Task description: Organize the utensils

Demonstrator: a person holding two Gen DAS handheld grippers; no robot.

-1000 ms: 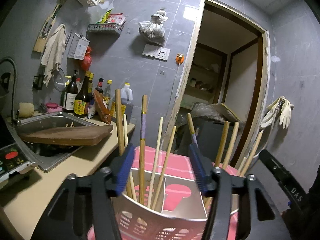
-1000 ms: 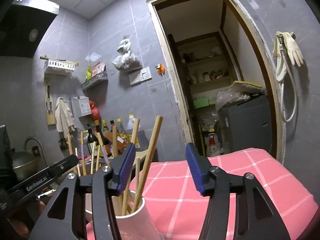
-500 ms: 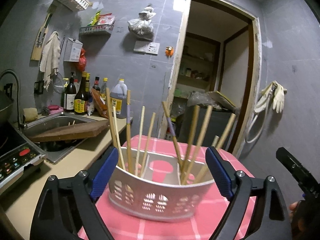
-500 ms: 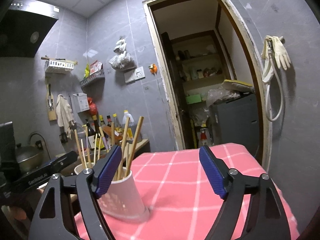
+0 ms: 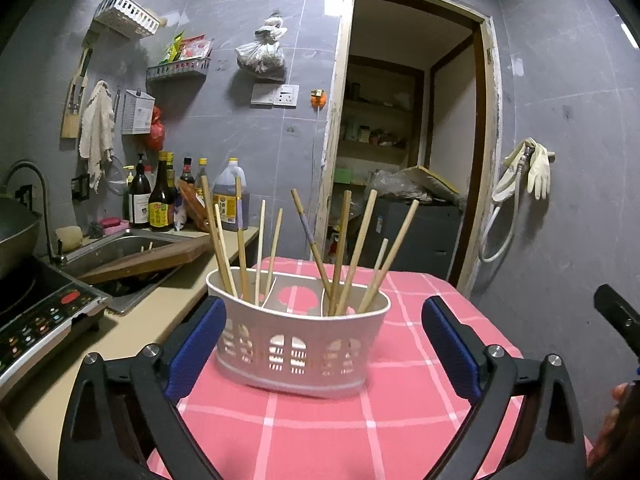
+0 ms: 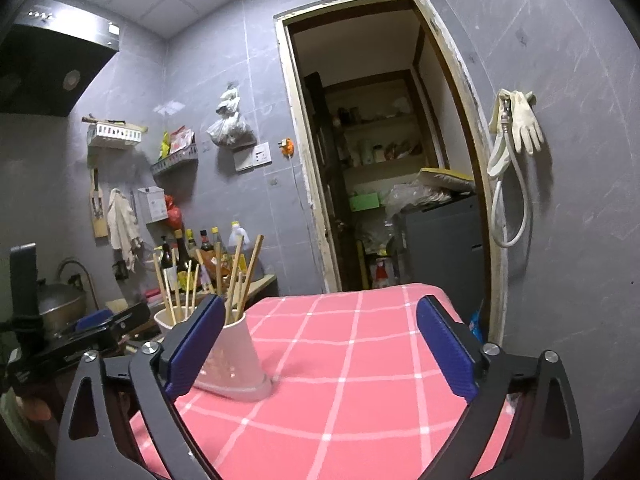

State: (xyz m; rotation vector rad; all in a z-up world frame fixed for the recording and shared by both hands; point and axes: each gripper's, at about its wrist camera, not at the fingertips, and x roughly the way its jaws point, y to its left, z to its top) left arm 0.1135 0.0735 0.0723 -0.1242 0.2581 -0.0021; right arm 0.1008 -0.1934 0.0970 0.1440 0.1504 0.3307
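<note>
1. One white utensil basket [image 5: 298, 344] stands upright on my pink checked tablecloth [image 5: 320, 424], with cut-out holes in its front wall and dividers splitting it into compartments.
2. Wooden chopsticks [image 5: 344, 248] lean in the outer compartments: a handful at the left end, more at the right. I see none in the middle section.
3. My left gripper [image 5: 322, 350] has its jaws spread wide, just finished opening. The basket sits between and beyond the blue pads, touching neither.
4. My right gripper [image 6: 320, 346] has also just been opening and stands spread, nothing between its pads but tablecloth.
5. From the right wrist view the basket [image 6: 236, 364] is partly behind the left-hand pad, chopsticks [image 6: 240, 276] poking up.
6. Bottles [image 5: 160, 196] line the counter beyond a sink [image 5: 108, 248].
</note>
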